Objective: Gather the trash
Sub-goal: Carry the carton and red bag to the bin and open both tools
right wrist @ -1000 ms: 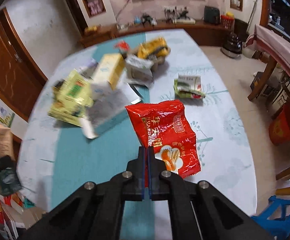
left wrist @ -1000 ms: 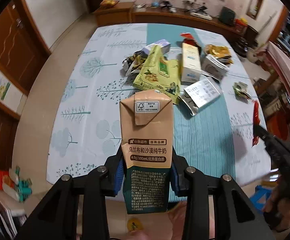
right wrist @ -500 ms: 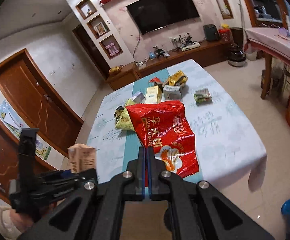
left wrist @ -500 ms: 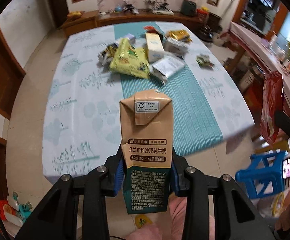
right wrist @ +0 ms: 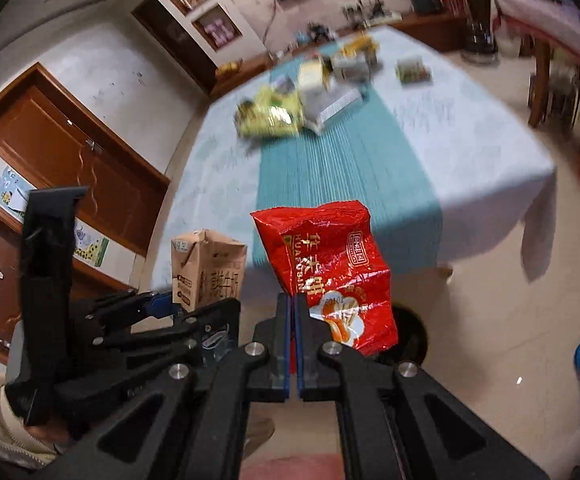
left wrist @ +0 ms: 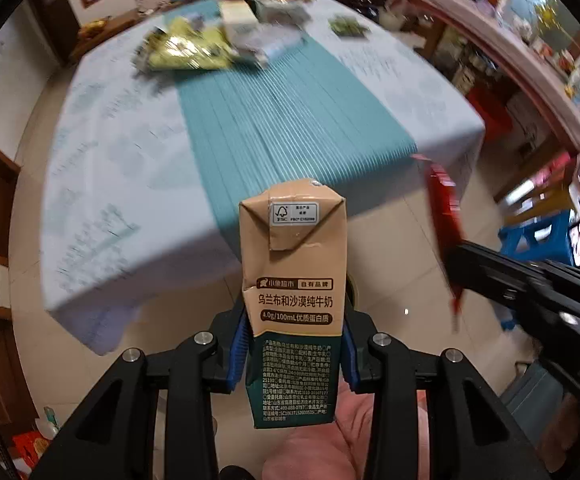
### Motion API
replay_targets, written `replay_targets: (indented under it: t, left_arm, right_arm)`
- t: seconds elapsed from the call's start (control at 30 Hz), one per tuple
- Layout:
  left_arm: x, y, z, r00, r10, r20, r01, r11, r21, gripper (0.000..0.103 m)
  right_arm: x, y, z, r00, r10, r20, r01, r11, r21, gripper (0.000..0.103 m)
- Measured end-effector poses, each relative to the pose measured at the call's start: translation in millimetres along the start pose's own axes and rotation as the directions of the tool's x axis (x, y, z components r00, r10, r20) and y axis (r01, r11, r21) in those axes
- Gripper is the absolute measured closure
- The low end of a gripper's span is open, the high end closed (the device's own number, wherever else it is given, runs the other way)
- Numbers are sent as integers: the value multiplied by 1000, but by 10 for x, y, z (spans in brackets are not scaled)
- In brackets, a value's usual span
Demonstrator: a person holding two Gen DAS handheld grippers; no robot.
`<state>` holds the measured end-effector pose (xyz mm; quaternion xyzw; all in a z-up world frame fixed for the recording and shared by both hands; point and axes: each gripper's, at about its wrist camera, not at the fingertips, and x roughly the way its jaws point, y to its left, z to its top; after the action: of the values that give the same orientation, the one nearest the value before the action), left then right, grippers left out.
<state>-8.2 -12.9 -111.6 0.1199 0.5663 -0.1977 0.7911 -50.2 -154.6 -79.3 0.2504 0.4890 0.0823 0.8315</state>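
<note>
My left gripper is shut on a tan and dark green milk carton, held upright in front of the table's near edge. The carton also shows in the right wrist view. My right gripper is shut on a crumpled red snack bag, held over the floor beside the left gripper. The red bag shows edge-on in the left wrist view. More trash lies at the table's far end: a yellow-green bag, a white box and a small green wrapper.
The table has a pale cloth with a teal runner. A dark round object sits on the tiled floor below the red bag. A blue stool stands at the right. A brown door is on the left.
Both grippers have pulled back and down from the table with their loads still held. The table edge now lies ahead of them and the two grippers are closer together.
</note>
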Motion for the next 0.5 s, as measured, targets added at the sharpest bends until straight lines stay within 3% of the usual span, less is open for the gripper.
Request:
replay_targets:
  t: [0.2,0.5]
  left_arm:
    - [798,-235,-305,996,22,-82,-20,999,30,67]
    - [2250,-227,-589,982,22,-186,-38,996,-85,67]
  right_arm:
    - [628,-560,-456,997,-12,-82,19,996,89,102]
    - [1613,-1422,-1027,985,-82,-152,103,986,134,102]
